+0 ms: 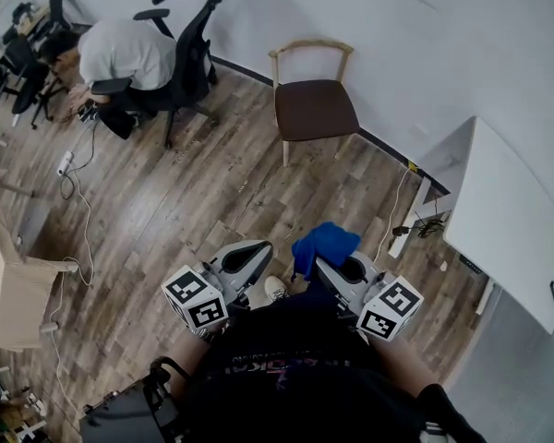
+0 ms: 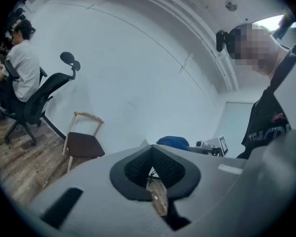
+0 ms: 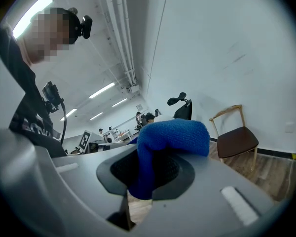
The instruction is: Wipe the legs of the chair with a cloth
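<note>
I've got my right gripper (image 1: pixel 325 266) fingers clamped on the blue terry cloth (image 1: pixel 325 244), left gripper (image 1: pixel 251 255) fingers closed together, and the wooden chair with a dark brown seat (image 1: pixel 314 109) far off against the wall.

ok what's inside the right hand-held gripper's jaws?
A blue cloth is clamped in the right hand-held gripper, bunched over the top and hanging out below. The fold between the jaws is covered by the cloth itself, so its inside can't be seen.
</note>
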`<state>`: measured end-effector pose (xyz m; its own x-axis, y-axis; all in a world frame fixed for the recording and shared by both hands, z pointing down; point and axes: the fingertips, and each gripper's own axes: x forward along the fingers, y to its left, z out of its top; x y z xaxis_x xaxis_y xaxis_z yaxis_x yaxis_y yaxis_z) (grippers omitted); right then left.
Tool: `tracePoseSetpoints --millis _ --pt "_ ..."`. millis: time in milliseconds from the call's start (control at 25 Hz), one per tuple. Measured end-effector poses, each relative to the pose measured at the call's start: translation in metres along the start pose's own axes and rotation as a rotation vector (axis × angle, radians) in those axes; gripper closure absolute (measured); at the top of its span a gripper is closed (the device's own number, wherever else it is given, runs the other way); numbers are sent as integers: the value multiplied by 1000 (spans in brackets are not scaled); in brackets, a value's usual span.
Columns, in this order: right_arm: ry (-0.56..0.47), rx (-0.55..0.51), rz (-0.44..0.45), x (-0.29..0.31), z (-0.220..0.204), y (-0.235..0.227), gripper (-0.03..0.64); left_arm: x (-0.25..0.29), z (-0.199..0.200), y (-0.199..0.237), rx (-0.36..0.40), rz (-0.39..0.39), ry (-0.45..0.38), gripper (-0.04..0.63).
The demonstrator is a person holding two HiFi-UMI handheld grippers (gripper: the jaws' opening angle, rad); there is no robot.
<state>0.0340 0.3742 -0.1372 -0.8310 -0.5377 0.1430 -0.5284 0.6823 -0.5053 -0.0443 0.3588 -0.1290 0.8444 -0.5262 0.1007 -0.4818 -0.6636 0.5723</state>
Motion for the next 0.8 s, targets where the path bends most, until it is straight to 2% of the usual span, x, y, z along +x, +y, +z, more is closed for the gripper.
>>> tracePoseSetpoints --millis 480,800 --pt "30 -33 15 -12 -9 12 555 -1 -8 -13 -30 -15 -41 597" --pt "36 -41 11 -18 -8 7 555 11 -7 -16 -34 -27 -35 597"
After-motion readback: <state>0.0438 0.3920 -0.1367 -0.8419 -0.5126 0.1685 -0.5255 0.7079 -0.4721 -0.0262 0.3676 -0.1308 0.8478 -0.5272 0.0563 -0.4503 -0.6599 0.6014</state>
